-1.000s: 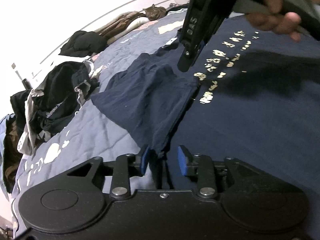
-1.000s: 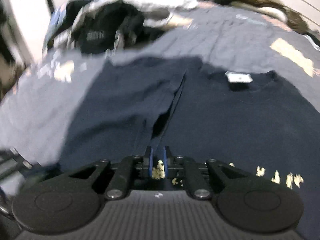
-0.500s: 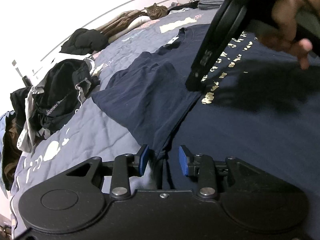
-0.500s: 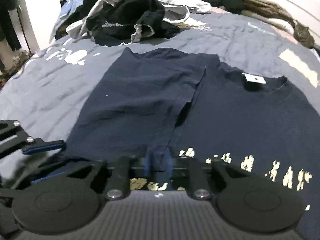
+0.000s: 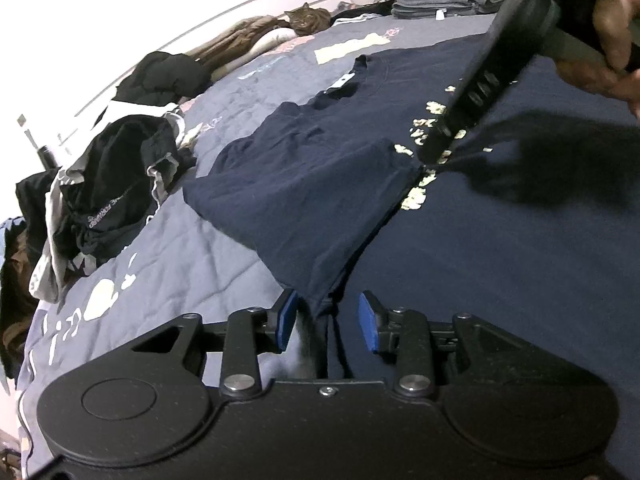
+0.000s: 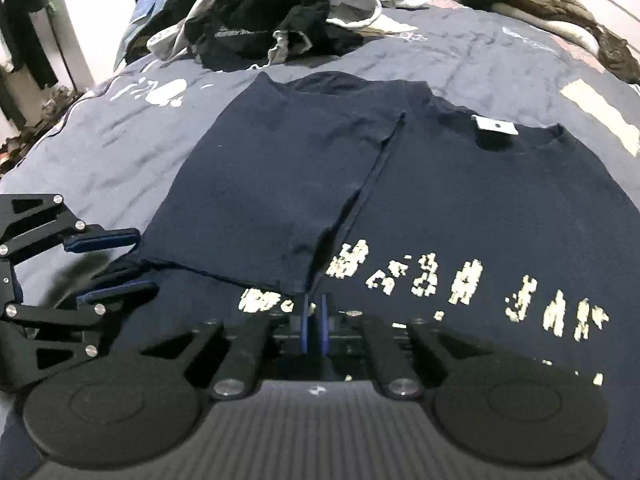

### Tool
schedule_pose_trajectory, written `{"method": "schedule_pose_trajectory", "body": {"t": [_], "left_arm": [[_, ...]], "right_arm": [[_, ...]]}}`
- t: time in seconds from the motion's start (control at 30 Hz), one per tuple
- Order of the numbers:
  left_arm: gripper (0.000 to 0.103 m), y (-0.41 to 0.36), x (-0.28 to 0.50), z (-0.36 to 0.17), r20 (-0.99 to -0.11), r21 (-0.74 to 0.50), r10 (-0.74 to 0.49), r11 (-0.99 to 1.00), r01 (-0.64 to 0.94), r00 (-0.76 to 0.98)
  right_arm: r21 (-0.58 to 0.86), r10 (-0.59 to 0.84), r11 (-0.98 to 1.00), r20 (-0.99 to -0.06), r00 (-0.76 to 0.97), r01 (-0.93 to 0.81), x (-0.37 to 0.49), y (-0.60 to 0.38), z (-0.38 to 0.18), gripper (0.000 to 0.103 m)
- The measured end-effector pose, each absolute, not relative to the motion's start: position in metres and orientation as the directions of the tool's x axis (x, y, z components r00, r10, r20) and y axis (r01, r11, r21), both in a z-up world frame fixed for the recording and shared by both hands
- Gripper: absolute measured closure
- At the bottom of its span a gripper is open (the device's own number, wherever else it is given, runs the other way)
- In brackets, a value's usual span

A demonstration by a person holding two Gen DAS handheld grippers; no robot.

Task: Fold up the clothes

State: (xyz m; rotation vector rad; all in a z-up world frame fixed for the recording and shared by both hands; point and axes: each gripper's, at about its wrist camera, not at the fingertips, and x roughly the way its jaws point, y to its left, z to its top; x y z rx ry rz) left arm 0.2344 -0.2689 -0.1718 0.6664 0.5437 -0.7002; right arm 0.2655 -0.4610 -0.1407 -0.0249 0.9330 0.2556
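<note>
Blue-padded fingers [image 5: 286, 320] of the left gripper [image 5: 327, 322] stand apart, and its jaws have just been opening; a corner of the folded-over flap of the navy T-shirt [image 5: 320, 200] lies between them, but neither pad presses on it. On the right gripper [image 6: 314, 322] the jaws are nearly together, pinching the lower corner of that same flap where its edge meets the shirt front. A hand [image 5: 612, 36] holds the right gripper's handle at the top right of the left wrist view.

The T-shirt is spread flat, front up, on a grey-blue quilted bedspread [image 6: 120, 152] with pale printed shapes. One side has been turned inward, so a plain dark panel covers part of the chest, its inner edge running as a straight seam line from near the collar toward the grippers. Cracked, pale gold lettering [image 6: 460, 276] crosses the chest, and a white neck label [image 6: 494, 128] shows inside the collar.

Beyond the shirt lies a heap of black and grey clothes [image 6: 260, 28]. A tabby cat [image 5: 306, 20] rests at the far edge of the bed, near a stack of folded garments [image 5: 444, 0].
</note>
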Motion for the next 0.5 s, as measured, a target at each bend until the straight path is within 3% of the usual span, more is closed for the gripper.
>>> {"method": "schedule_pose_trajectory", "body": {"t": [0.03, 0.23, 0.4, 0.5], "left_arm": [[0.057, -0.268, 0.234, -0.168, -0.644, 0.349, -0.418, 0.585, 0.732, 0.641], [0.057, -0.274, 0.233, -0.153, -0.612, 0.269, -0.478, 0.623, 0.734, 0.630], [0.057, -0.282, 0.228, -0.155, -0.604, 0.275, -0.486, 0.616, 0.738, 0.632], [0.057, -0.286, 0.225, -0.151, -0.588, 0.263, -0.501, 0.623, 0.736, 0.635]], "right_arm": [[0.107, 0.211, 0.972, -0.782, 0.586, -0.207, 0.264, -0.464, -0.136, 0.098], [0.216, 0.248, 0.967, -0.681, 0.689, -0.134, 0.254, -0.473, -0.120, 0.097], [0.350, 0.187, 0.934, -0.647, 0.740, 0.070, 0.230, -0.526, -0.113, 0.095], [0.413, 0.069, 0.876, -0.618, 0.783, 0.249, 0.192, -0.594, -0.110, 0.076]]}}
